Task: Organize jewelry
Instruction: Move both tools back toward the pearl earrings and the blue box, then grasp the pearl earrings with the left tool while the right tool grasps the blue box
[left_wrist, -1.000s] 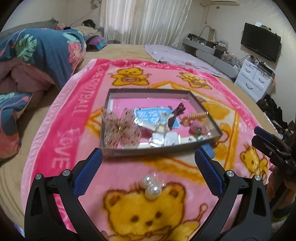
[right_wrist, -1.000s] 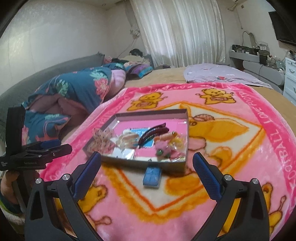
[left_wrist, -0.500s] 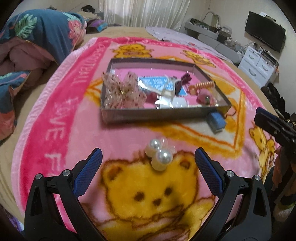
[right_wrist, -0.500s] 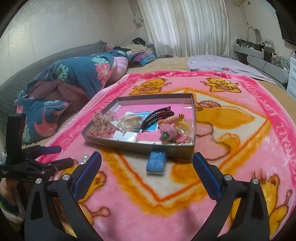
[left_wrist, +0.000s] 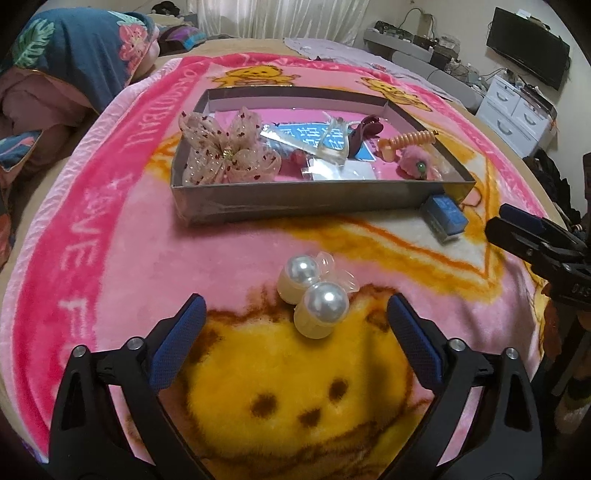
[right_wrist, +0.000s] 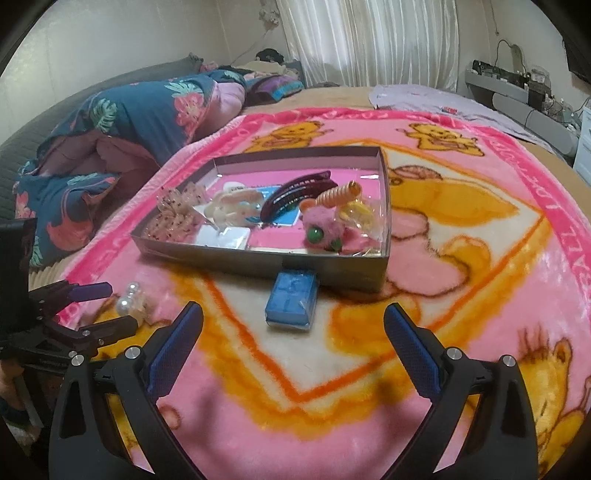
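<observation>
Pink blanket reads, perhaps, "LOVE FOOTBALL".

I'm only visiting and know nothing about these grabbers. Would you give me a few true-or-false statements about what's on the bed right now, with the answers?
1. The pearl hair clip lies inside the tray. False: it lies on the blanket, in front of the tray.
2. The left gripper is empty. True.
3. The blue box sits outside the tray, by its front wall. True.
4. The right gripper is clamped on the blue box. False: its jaws stand open, apart from it.
5. A dark red hair clip lies in the tray. True.
</observation>
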